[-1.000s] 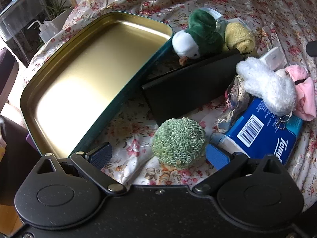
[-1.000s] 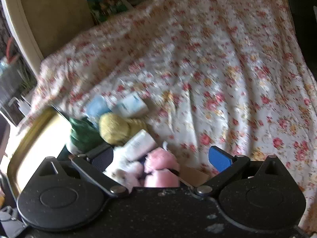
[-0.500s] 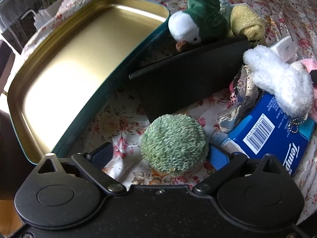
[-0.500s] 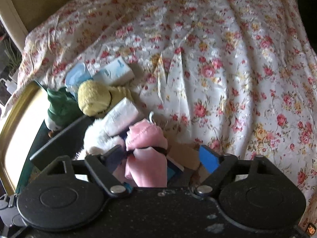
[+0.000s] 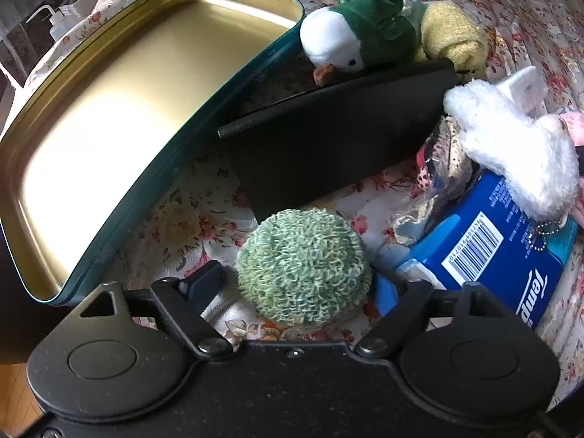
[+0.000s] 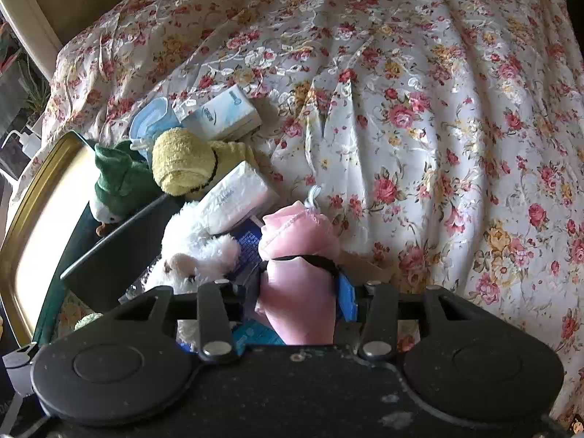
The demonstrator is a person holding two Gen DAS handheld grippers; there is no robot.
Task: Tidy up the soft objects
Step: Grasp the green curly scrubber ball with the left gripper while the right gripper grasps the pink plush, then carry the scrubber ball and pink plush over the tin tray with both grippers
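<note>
A green knitted ball (image 5: 303, 266) lies on the flowered cloth between the jaws of my left gripper (image 5: 295, 284). The jaws are closing: the right pad touches the ball and a small gap shows at the left pad. My right gripper (image 6: 299, 294) is shut on a pink soft roll (image 6: 299, 252) with a black band. Close by lie a white fluffy plush (image 6: 197, 252), a green and white plush bird (image 5: 361, 25) and a yellow towel roll (image 5: 452, 33). An open gold tin (image 5: 109, 109) sits to the left with nothing in it.
A black flat case (image 5: 328, 146) leans between the tin and the toys. A blue tissue pack (image 5: 492, 255) lies under the white plush. A white tissue pack (image 6: 237, 200), a pale tissue box (image 6: 222, 113) and a face mask (image 6: 153, 120) lie behind. Flowered cloth (image 6: 438, 127) spreads to the right.
The left gripper sank over the green ball and its jaws narrowed around it. The right gripper came down onto the pink roll and shut on it.
</note>
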